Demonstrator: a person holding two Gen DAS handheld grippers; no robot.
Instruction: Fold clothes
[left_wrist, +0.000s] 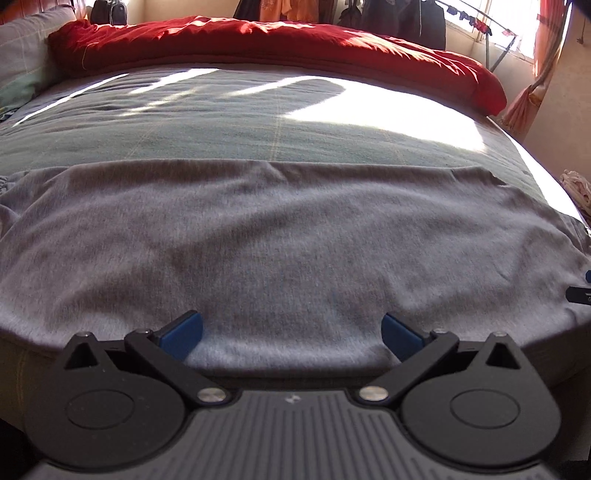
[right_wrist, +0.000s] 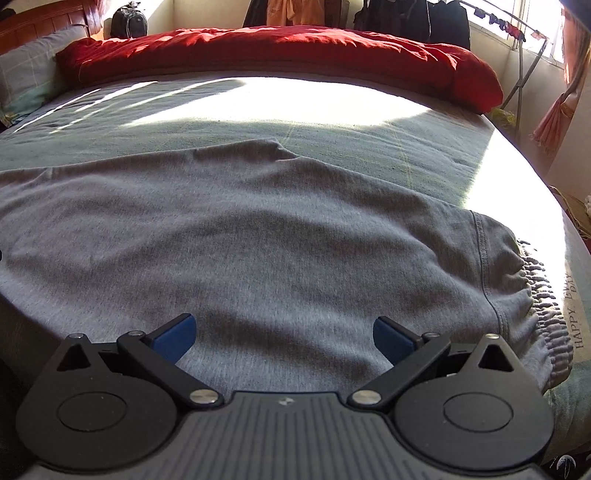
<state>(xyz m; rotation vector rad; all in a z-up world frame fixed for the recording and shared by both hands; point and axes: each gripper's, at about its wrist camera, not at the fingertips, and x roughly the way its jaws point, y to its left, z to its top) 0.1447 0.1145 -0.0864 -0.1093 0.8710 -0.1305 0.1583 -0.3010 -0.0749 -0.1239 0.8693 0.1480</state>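
A grey knit garment (left_wrist: 288, 236) lies spread flat across the near part of the bed, its near edge hanging at the mattress front. In the right wrist view the same grey garment (right_wrist: 258, 236) shows a stitched seam and a gathered elastic waistband (right_wrist: 543, 295) at its right end. My left gripper (left_wrist: 291, 336) stands open at the near hem, blue pads wide apart, nothing between them. My right gripper (right_wrist: 282, 334) is open too, just over the cloth near the waistband end. A tip of the right gripper (left_wrist: 580, 291) peeks in at the left wrist view's right edge.
The bed sheet (left_wrist: 258, 122) is grey-green with bright sun patches. A red duvet (left_wrist: 280, 40) is bunched along the far side, a pillow (left_wrist: 26, 55) at far left. Hanging clothes and a drying rack (right_wrist: 517, 40) stand behind. A printed cloth (right_wrist: 576, 317) lies right of the waistband.
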